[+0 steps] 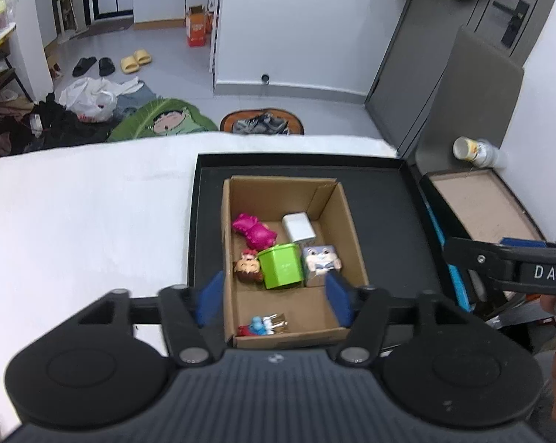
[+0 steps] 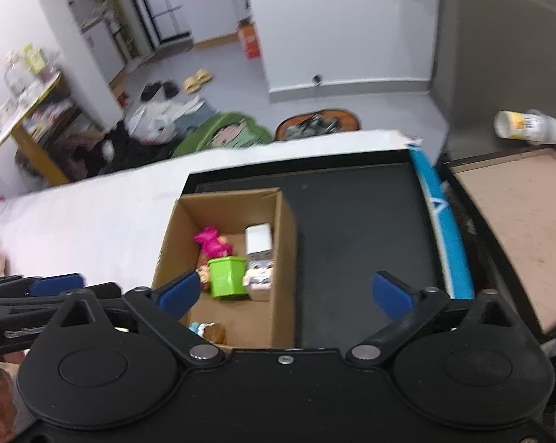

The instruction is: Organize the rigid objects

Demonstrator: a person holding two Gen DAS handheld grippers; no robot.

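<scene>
Nearest, the left gripper (image 1: 274, 301) hangs over the near end of the open brown cardboard box (image 1: 352, 229), its blue-padded fingers (image 1: 339, 293) spread wide and holding nothing. The right gripper (image 2: 291, 293) is likewise spread with nothing between its blue pads, one pad over the box's near left corner, the other over the shallow black tray (image 2: 359, 221) in which the box stands.

Inside the box, a small blue-and-red figure with a clear part (image 1: 263, 325) lies against the near wall. Farther in, a lime-green plastic bin-shaped container (image 1: 281, 265) stands between a brown-haired doll head (image 1: 247, 267) and a grey-and-white rabbit cube figure (image 1: 320, 261). Beyond those lie a magenta toy (image 1: 254, 230) and a white rectangular block (image 1: 297, 228).

The tray rests on a white tabletop (image 1: 86, 221). Past its right edge sits a brown board in a dark frame (image 2: 518, 221), with a white bottle lying on its side (image 2: 525, 125) behind.
</scene>
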